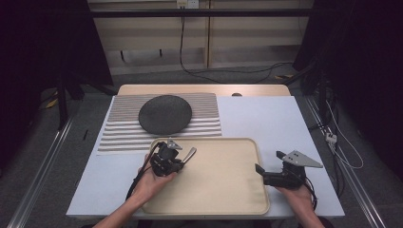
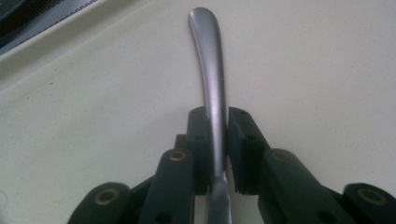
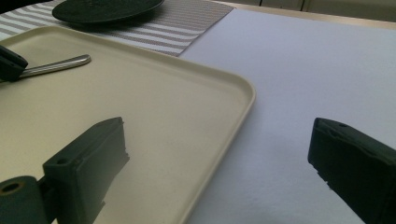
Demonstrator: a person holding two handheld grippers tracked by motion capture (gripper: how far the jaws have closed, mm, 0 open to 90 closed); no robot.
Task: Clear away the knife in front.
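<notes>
The beige plastic tray [image 1: 223, 190] lies between the left gripper [image 1: 183, 159] and right gripper [image 1: 266, 168]. Beyond the left gripper, a round dark plate [image 1: 165, 114] sits on a striped woven placemat [image 1: 119, 135]. A silver metal utensil handle [image 2: 210, 70] juts from the left gripper over the tray.

Bare forearms working two black hand-held grippers

The left black two-jaw gripper [image 1: 183, 159] is showing blocky ridged jaws [image 2: 243, 140], brass-ringed pivot holes and a small grey three-cornered plate on top, with a black cable trailing along the arm. The right black two-jaw gripper [image 1: 268, 166] is carrying a larger grey three-cornered plate dotted with holes. No sleeves are showing on either forearm.
</notes>
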